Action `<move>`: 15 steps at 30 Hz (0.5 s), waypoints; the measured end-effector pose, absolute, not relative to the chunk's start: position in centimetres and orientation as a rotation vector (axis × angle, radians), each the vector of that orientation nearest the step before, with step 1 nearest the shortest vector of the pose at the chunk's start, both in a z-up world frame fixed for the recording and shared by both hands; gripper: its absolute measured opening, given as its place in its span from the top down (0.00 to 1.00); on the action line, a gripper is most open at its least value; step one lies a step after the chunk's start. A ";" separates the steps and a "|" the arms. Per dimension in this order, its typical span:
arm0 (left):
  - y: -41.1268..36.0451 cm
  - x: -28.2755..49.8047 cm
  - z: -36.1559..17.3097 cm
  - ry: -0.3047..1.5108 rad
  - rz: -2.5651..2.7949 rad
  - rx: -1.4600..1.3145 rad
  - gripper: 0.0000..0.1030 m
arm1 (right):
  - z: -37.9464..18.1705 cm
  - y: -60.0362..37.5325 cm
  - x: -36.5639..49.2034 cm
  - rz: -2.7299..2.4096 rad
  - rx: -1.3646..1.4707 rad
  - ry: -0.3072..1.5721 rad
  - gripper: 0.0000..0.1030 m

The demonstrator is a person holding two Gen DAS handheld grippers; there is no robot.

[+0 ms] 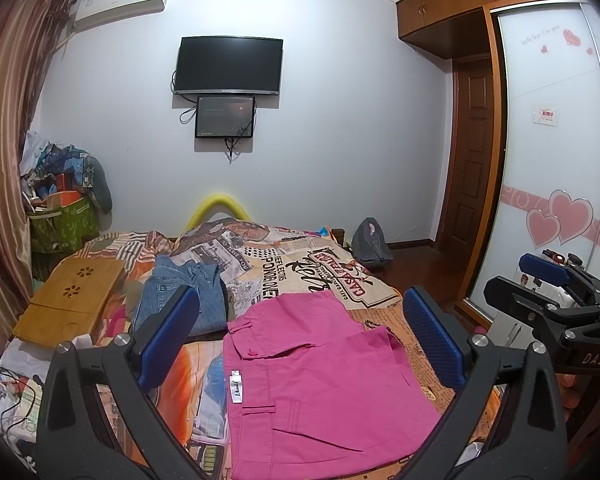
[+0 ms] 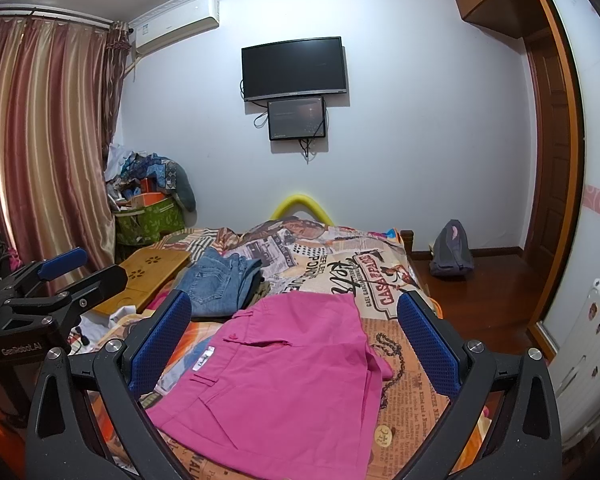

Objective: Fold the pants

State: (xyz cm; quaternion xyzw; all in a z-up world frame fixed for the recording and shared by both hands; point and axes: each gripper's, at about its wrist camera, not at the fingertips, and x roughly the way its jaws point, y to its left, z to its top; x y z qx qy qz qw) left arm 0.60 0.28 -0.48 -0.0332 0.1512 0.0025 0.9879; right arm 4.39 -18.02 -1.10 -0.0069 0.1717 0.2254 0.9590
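Note:
Pink pants (image 1: 320, 380) lie folded flat on the patterned bedspread (image 1: 300, 268), waistband and white label to the left. They also show in the right wrist view (image 2: 284, 372). My left gripper (image 1: 300, 336) is open and empty, held above the pants with its blue pads either side. My right gripper (image 2: 296, 340) is open and empty too, above the same pants. The right gripper shows at the right edge of the left wrist view (image 1: 556, 284); the left gripper shows at the left of the right wrist view (image 2: 68, 276).
Folded blue jeans (image 1: 188, 296) lie behind the pink pants. A wooden lap tray (image 1: 68, 300) sits on the bed's left side. Cables and clutter (image 1: 12, 400) are at the near left. A grey backpack (image 1: 370, 244) stands on the floor by the wardrobe (image 1: 548, 160).

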 end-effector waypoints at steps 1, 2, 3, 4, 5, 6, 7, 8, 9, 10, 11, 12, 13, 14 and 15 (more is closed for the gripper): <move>0.3 0.6 -0.5 0.303 0.006 -0.066 0.00 | -1.1 -18.0 4.4 0.458 -0.014 0.348 0.00; 0.2 0.6 -0.5 0.302 0.005 -0.065 0.00 | -1.1 -18.0 4.4 0.458 -0.014 0.348 0.00; 0.2 0.6 -0.5 0.301 0.005 -0.065 0.00 | -1.1 -18.0 4.4 0.458 -0.015 0.348 0.00; 0.2 0.6 -0.5 0.301 0.005 -0.065 0.00 | -1.1 -18.0 4.4 0.458 -0.016 0.347 0.00; 0.2 0.6 -0.5 0.301 0.004 -0.065 0.00 | -1.1 -18.0 4.4 0.458 -0.015 0.348 0.00; 0.2 0.6 -0.5 0.300 0.005 -0.064 0.00 | -1.1 -18.0 4.4 0.458 -0.015 0.349 0.00; 0.2 0.6 -0.5 0.300 0.005 -0.064 0.00 | -1.1 -18.1 4.4 0.458 -0.014 0.349 0.00; 0.2 0.6 -0.5 0.299 0.006 -0.065 0.00 | -1.1 -18.1 4.4 0.459 -0.013 0.350 0.00; 0.2 0.6 -0.5 0.299 0.006 -0.065 0.00 | -1.1 -18.1 4.4 0.458 -0.014 0.350 0.00; 0.2 0.7 -0.5 0.300 0.006 -0.065 0.00 | -1.1 -18.1 4.4 0.458 -0.014 0.349 0.00; 0.2 0.7 -0.6 0.301 0.005 -0.065 0.00 | -1.1 -18.1 4.4 0.457 -0.015 0.349 0.00; 0.2 0.7 -0.6 0.301 0.005 -0.066 0.00 | -1.1 -18.1 4.5 0.458 -0.014 0.350 0.00; 0.2 0.5 -0.6 0.301 0.005 -0.066 0.00 | -1.1 -18.1 4.5 0.458 -0.014 0.350 0.00; 0.3 0.6 -0.6 0.302 0.005 -0.066 0.00 | -1.1 -18.1 4.4 0.458 -0.014 0.350 0.00; 0.3 0.5 -0.6 0.301 0.005 -0.066 0.00 | -1.1 -18.1 4.5 0.457 -0.014 0.350 0.00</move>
